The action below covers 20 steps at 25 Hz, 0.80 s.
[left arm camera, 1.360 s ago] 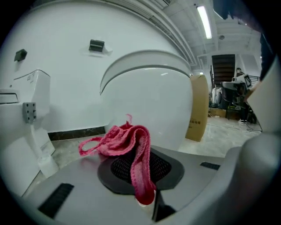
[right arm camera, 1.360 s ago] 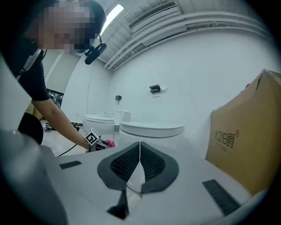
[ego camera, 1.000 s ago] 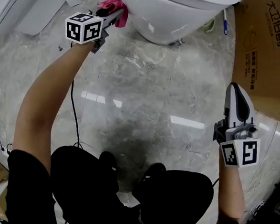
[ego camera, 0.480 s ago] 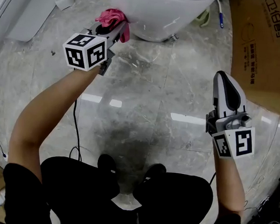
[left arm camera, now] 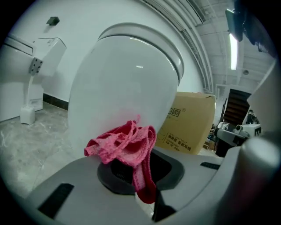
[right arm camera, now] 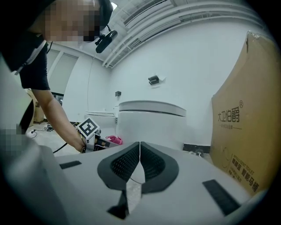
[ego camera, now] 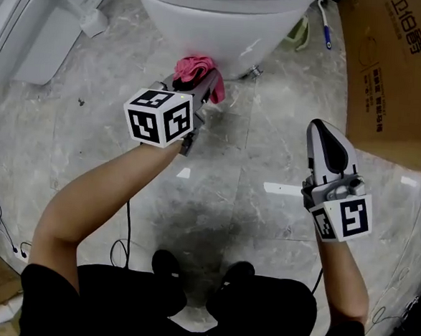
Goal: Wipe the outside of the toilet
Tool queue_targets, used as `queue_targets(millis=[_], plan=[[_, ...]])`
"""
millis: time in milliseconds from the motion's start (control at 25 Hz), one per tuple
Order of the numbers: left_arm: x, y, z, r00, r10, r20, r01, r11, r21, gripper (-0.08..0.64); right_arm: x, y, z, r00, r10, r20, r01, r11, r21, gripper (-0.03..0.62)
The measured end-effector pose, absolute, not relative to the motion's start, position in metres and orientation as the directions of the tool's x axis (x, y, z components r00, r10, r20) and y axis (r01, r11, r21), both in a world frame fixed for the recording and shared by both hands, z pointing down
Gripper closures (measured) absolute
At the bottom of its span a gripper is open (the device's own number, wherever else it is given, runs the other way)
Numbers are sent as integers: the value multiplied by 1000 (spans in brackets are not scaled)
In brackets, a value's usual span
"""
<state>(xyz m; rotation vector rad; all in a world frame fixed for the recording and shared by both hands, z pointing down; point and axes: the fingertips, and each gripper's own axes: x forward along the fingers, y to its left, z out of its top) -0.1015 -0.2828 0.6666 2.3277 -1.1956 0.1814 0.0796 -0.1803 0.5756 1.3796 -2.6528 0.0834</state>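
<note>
Left gripper (ego camera: 206,86) slid crumpled pink cloth (ego camera: 191,67) rightward.

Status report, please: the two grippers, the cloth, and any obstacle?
Left gripper shut on pink cloth, close at toilet lower front. Right gripper shut, empty, held aside. No obstacle seen.

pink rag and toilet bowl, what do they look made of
The pink rag: probably a loose knitted or mesh cloth, matt, its open weave showing. The toilet bowl: likely glazed ceramic, glossy white, with bright light reflections on its curve.
</note>
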Motion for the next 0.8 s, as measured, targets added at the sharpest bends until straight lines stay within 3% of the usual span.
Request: queue_targets(millis=[280,800], plan=[[-47,-282,667,665,-691,283,-739,-554,384,500,75,-183,592,-568,-807,162,-817,577,8,560],[48,-324,683,688,-672,275,-696,-502,512,500,77,-186,593,-569,-803,179,-813,582,25,560]])
